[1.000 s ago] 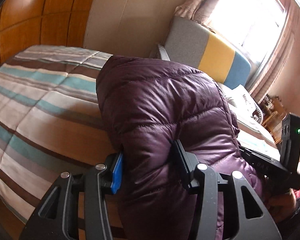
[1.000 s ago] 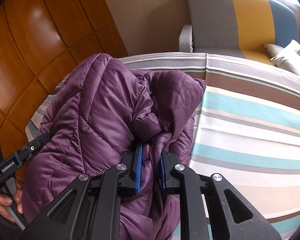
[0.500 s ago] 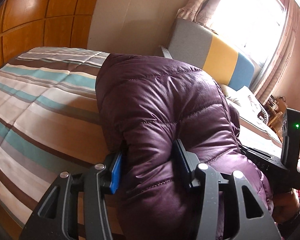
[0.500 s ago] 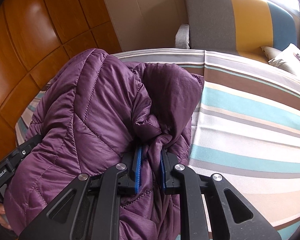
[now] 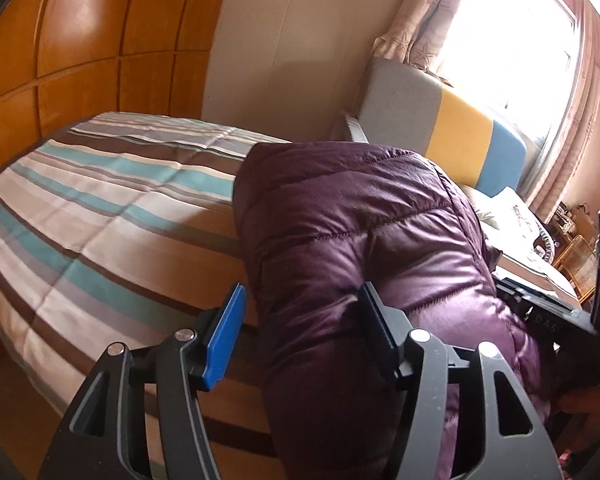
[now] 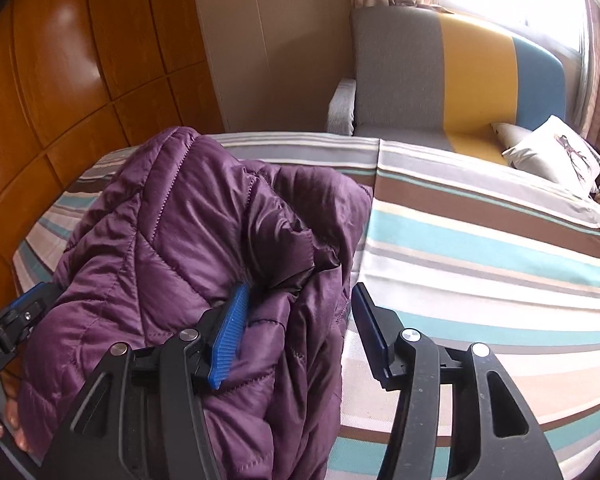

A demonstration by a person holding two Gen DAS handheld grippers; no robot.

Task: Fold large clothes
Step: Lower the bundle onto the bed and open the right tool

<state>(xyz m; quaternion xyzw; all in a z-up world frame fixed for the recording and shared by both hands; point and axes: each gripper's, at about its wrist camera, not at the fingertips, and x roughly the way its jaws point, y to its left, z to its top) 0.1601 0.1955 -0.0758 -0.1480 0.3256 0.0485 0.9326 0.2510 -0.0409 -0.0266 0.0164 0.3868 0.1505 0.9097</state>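
Observation:
A purple quilted puffer jacket [image 5: 360, 240] lies bunched on the striped bedspread [image 5: 120, 208]. In the left wrist view my left gripper [image 5: 300, 332] is open, its jaws wide apart, with the jacket's edge lying between them and against the right finger. In the right wrist view the jacket [image 6: 172, 248] sits at the left, and my right gripper [image 6: 300, 328] is open with a fold of the jacket loose between the fingers. The right gripper also shows at the right edge of the left wrist view [image 5: 560, 316]. The left gripper shows at the left edge of the right wrist view [image 6: 12, 320].
A grey, yellow and blue sofa [image 6: 452, 80] stands beyond the bed under a bright window with curtains [image 5: 520, 40]. A white cushion [image 6: 552, 156] lies on it. Wooden wall panels [image 6: 60, 60] run along the bed's left side. Striped bedspread [image 6: 480, 248] stretches to the right.
Both grippers have opened and let go of the jacket. The jacket has sunk lower onto the bed.

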